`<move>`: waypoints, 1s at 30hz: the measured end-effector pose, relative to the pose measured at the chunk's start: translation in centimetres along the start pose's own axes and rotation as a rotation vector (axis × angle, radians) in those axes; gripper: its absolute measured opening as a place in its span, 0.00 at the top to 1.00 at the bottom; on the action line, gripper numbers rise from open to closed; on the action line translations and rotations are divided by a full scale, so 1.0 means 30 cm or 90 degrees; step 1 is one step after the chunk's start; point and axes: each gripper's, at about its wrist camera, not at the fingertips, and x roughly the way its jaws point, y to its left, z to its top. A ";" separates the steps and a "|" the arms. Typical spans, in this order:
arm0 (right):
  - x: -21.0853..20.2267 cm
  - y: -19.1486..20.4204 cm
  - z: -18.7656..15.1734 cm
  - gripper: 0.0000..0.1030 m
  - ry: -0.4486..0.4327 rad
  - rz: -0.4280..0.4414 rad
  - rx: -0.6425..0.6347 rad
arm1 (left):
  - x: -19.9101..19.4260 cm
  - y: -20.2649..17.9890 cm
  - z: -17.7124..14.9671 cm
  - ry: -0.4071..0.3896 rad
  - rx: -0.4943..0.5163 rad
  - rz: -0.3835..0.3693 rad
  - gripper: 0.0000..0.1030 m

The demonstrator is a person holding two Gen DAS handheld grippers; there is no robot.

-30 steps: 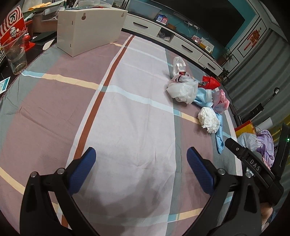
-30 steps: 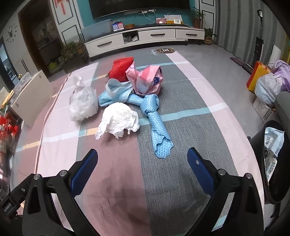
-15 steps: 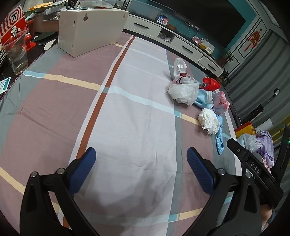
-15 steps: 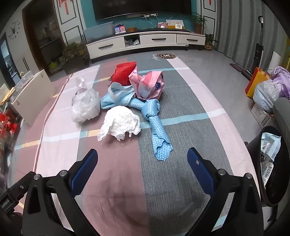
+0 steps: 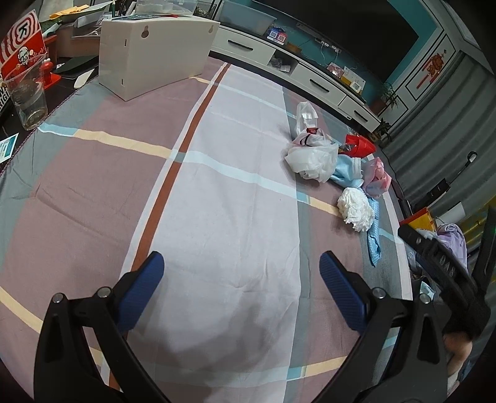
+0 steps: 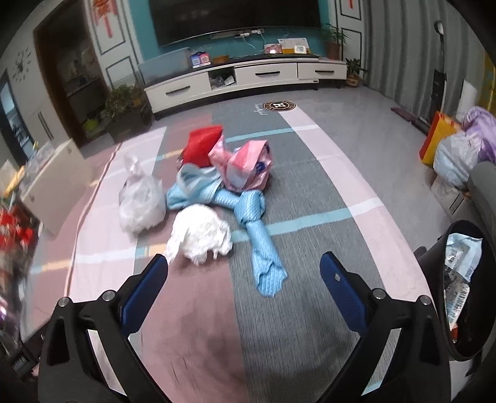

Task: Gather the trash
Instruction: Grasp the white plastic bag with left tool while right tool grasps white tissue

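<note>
Both the left gripper and right gripper hover with jaws wide and empty; broad bare tablecloth lies left of the trash pile; a KFC sign stands at the table's far-left edge.

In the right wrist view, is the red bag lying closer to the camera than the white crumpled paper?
No, the red bag lies at the far end of the pile, behind the white crumpled paper.

1. A home living room: a large dark television hangs on a teal wall above a long white media cabinet with drawers.
2. Potted plants stand beside the cabinet, and grey curtains cover the right side.
3. A striped cloth covers the desk, with a plastic cup at its edge.
</note>
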 end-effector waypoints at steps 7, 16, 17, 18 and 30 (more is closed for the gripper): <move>0.085 0.022 0.097 0.29 0.039 0.052 -0.008 | -0.003 0.019 0.056 -0.005 -0.019 -0.022 0.04; 0.270 0.138 0.074 0.45 0.103 0.090 -0.085 | 0.102 -0.047 0.233 0.006 -0.016 -0.040 0.12; 0.282 0.139 0.064 0.55 0.114 0.092 -0.088 | 0.128 -0.076 0.263 0.002 -0.009 -0.045 0.12; 0.290 0.142 0.058 0.62 0.125 0.089 -0.093 | 0.149 -0.091 0.281 0.000 -0.006 -0.049 0.12; 0.071 -0.015 0.127 0.69 0.084 0.085 -0.024 | 0.442 -0.264 0.388 0.037 -0.020 -0.052 0.13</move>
